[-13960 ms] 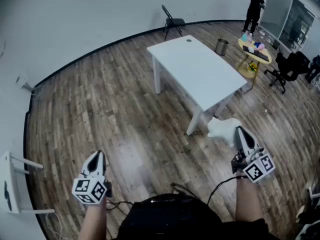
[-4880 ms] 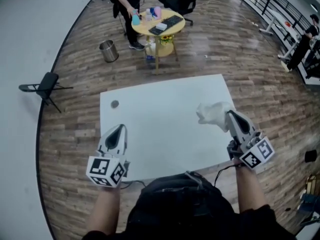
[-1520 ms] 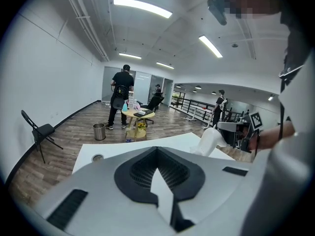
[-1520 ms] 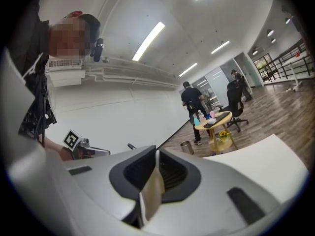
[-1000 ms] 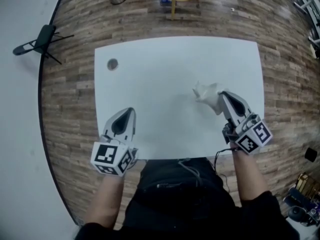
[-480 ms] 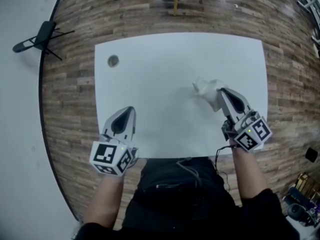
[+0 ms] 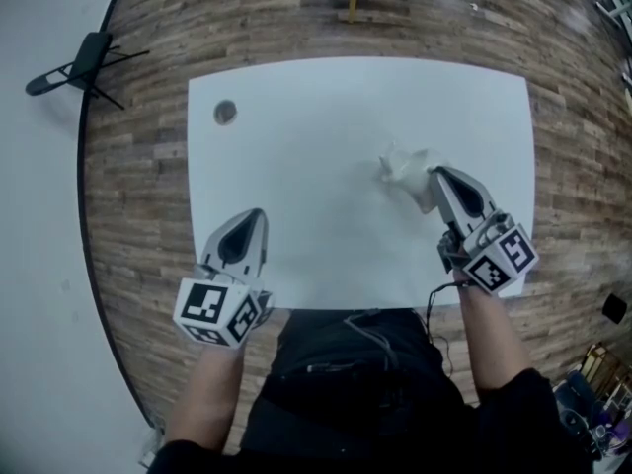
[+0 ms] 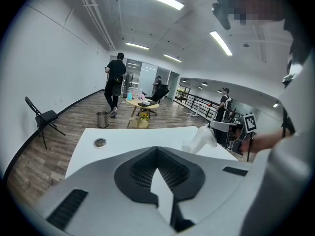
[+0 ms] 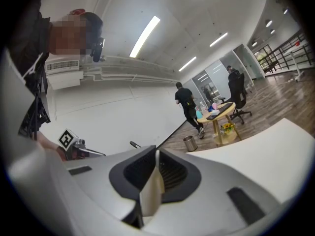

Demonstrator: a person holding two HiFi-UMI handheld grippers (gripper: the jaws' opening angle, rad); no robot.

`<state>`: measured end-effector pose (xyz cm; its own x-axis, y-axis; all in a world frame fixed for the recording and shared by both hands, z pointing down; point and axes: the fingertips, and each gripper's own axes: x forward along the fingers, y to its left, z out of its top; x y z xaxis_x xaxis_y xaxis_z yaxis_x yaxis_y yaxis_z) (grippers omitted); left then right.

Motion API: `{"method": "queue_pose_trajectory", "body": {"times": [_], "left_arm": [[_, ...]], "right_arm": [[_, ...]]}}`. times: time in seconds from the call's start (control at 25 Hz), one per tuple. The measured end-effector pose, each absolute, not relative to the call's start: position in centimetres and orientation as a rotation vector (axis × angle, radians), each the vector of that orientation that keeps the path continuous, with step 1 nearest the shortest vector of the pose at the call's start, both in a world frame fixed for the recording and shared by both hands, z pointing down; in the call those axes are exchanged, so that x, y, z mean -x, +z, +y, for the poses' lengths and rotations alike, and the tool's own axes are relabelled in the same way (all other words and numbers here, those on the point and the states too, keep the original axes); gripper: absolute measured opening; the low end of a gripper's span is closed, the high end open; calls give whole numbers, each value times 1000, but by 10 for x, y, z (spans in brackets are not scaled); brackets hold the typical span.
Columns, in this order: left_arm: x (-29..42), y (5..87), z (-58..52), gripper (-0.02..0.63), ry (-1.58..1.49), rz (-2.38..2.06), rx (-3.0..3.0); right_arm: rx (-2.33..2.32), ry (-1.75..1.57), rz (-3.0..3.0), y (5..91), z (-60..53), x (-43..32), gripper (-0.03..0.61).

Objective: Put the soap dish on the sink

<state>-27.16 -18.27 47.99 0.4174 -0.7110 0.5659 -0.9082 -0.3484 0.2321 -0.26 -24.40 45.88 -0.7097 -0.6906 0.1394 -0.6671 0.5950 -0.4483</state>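
In the head view my right gripper (image 7: 435, 174) is shut on a white, irregular soap dish (image 7: 406, 167), holding it just above the right half of the white table (image 7: 336, 107). From the left gripper view the soap dish (image 8: 200, 138) sticks out white over the tabletop. My left gripper (image 7: 254, 216) hovers over the table's near left part, jaws together with nothing in them. In the right gripper view my right gripper (image 9: 150, 183) shows only a pale sliver between its jaws. No sink is in view.
A small round hole (image 7: 225, 113) sits in the table's far left corner. A folding chair (image 7: 71, 71) stands at the left. Beyond the table are a metal bin (image 8: 102, 119), a round yellow table (image 8: 140, 103) and a person (image 8: 116, 81).
I have come from across the room up to the table with the soap dish held throughout. In the last second both grippers stayed nearly still over the tabletop.
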Motion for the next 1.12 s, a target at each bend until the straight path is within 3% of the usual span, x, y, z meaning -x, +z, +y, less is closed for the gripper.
{"method": "queue_pose_trajectory", "body": {"times": [1.12], "left_arm": [[266, 503, -164, -11, 519, -1337, -2114]], "right_arm": [[1155, -773, 2762, 491, -241, 17, 28]]}}
